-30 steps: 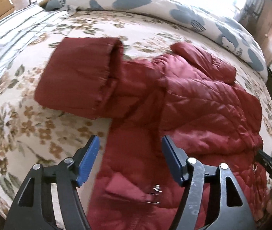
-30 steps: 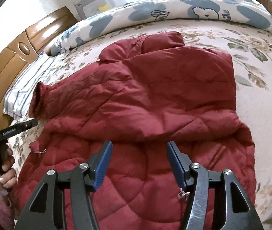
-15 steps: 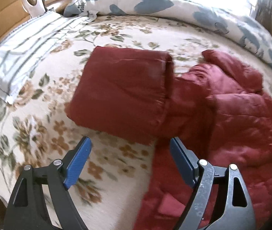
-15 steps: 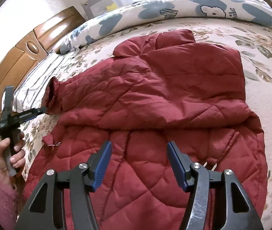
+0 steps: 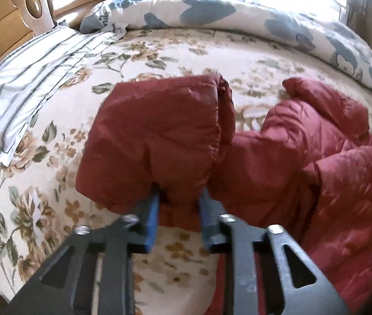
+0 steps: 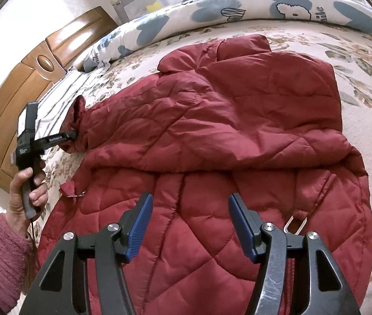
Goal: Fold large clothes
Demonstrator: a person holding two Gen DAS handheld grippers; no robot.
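Observation:
A dark red quilted jacket [image 6: 225, 120] lies spread on the floral bed, its left sleeve [image 5: 154, 136] stretched out toward the pillow. My left gripper [image 5: 179, 204] is at the near edge of the sleeve's cuff end. Its jaws are closing, and red fabric is pinched between the blue pads. In the right wrist view the left gripper [image 6: 71, 134] meets the cuff, held by a person's hand [image 6: 28, 183]. My right gripper [image 6: 188, 225] hovers open over the jacket's lower front, with nothing between its fingers.
A striped pillow [image 5: 36, 78] lies left of the sleeve, against the wooden headboard [image 5: 7, 26]. A rolled blue-patterned duvet [image 5: 212, 10] runs along the far side. Floral sheet [image 5: 54, 183] shows around the jacket. A metal zipper pull [image 6: 294, 224] lies by the right fingers.
My left gripper travelled left from the jacket's body to the sleeve end, and its jaws closed on the cuff fabric. The right gripper stayed open over the lower front.

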